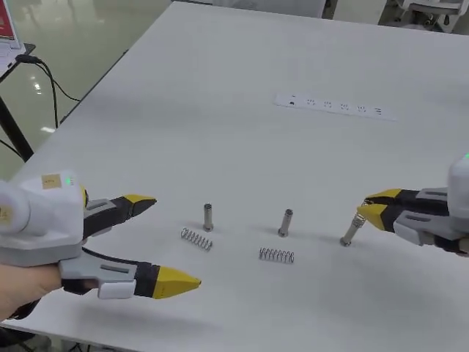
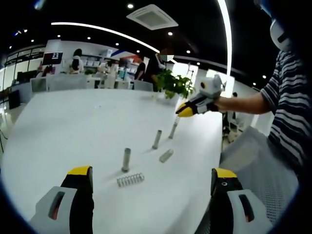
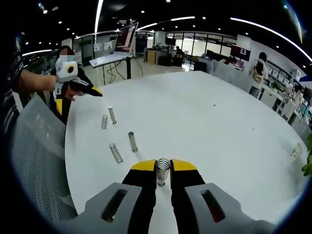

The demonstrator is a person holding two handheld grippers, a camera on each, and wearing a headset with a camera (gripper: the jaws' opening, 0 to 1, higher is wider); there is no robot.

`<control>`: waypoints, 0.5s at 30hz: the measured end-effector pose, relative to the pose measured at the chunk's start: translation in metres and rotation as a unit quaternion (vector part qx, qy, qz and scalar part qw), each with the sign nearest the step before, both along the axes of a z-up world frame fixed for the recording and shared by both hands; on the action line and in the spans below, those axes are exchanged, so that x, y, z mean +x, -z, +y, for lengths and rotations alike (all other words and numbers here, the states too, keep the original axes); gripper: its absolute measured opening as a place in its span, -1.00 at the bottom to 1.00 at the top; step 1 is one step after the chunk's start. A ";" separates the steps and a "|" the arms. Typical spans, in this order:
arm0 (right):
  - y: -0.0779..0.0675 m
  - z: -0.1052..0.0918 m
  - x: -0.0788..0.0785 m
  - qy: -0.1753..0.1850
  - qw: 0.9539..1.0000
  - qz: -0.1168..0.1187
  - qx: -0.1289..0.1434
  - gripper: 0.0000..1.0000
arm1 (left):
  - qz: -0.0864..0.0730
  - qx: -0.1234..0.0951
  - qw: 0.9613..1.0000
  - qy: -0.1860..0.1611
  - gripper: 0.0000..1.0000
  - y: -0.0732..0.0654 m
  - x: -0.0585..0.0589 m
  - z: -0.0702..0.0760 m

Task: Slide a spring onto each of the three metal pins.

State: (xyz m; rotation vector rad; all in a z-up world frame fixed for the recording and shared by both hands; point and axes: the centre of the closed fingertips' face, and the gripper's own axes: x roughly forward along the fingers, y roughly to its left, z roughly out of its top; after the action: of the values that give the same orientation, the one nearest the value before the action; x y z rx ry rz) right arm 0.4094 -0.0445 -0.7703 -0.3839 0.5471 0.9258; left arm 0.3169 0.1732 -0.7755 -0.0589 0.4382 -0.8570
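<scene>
Three short metal pins stand in a row on the white table: the left pin (image 1: 208, 217), the middle pin (image 1: 285, 223) and the right pin (image 1: 350, 232), which leans. My right gripper (image 1: 366, 207) is shut on a spring (image 3: 163, 168) held at the top of the right pin. Two loose springs lie flat, one (image 1: 196, 239) by the left pin and one (image 1: 276, 254) in front of the middle pin. My left gripper (image 1: 165, 240) hangs open to the left of the pins, nothing between its jaws. In the left gripper view, the nearest pin (image 2: 126, 160) and spring (image 2: 130, 180) lie just ahead.
A white power strip (image 1: 333, 106) lies at the back of the table (image 1: 220, 110). The table's left edge runs diagonally, with floor and a cable (image 1: 51, 81) beyond. A person's striped sleeve (image 2: 287, 97) holds the right gripper.
</scene>
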 end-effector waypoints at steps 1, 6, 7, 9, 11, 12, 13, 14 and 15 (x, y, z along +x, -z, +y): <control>0.002 0.000 -0.001 -0.001 1.000 0.001 -0.002 -0.85 | 0.000 0.000 1.000 0.000 0.96 0.000 0.000 0.000; 0.014 0.000 -0.001 -0.002 1.000 0.008 -0.011 -0.85 | 0.000 0.001 1.000 -0.002 0.96 0.001 -0.001 0.001; 0.016 0.000 -0.001 -0.001 1.000 0.011 -0.013 -0.85 | 0.000 0.001 1.000 -0.002 0.96 0.001 -0.001 0.001; 0.021 -0.001 0.000 -0.001 1.000 0.014 -0.017 -0.85 | 0.001 0.002 1.000 -0.002 0.96 0.001 -0.001 0.001; 0.025 -0.001 -0.001 -0.002 1.000 0.017 -0.020 -0.85 | 0.000 0.002 1.000 -0.003 0.96 0.001 0.000 0.002; 0.026 -0.001 -0.001 -0.001 1.000 0.018 -0.021 -0.85 | 0.000 0.001 1.000 -0.003 0.96 0.001 0.000 0.002; 0.028 -0.001 -0.001 -0.002 1.000 0.020 -0.023 -0.85 | 0.000 0.001 1.000 -0.003 0.96 0.001 0.000 0.002; 0.030 -0.001 -0.001 -0.002 0.999 0.022 -0.024 -0.85 | 0.000 0.003 1.000 -0.003 0.96 0.001 0.000 0.002; 0.031 -0.001 0.000 -0.002 0.999 0.023 -0.025 -0.85 | 0.001 0.004 1.000 -0.002 0.96 0.001 0.000 0.002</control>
State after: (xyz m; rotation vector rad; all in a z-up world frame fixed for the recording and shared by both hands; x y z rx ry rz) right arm 0.4090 -0.0455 -0.8014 -0.4103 0.6137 0.9276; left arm 0.3168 0.1748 -0.7769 -0.0527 0.4435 -0.8508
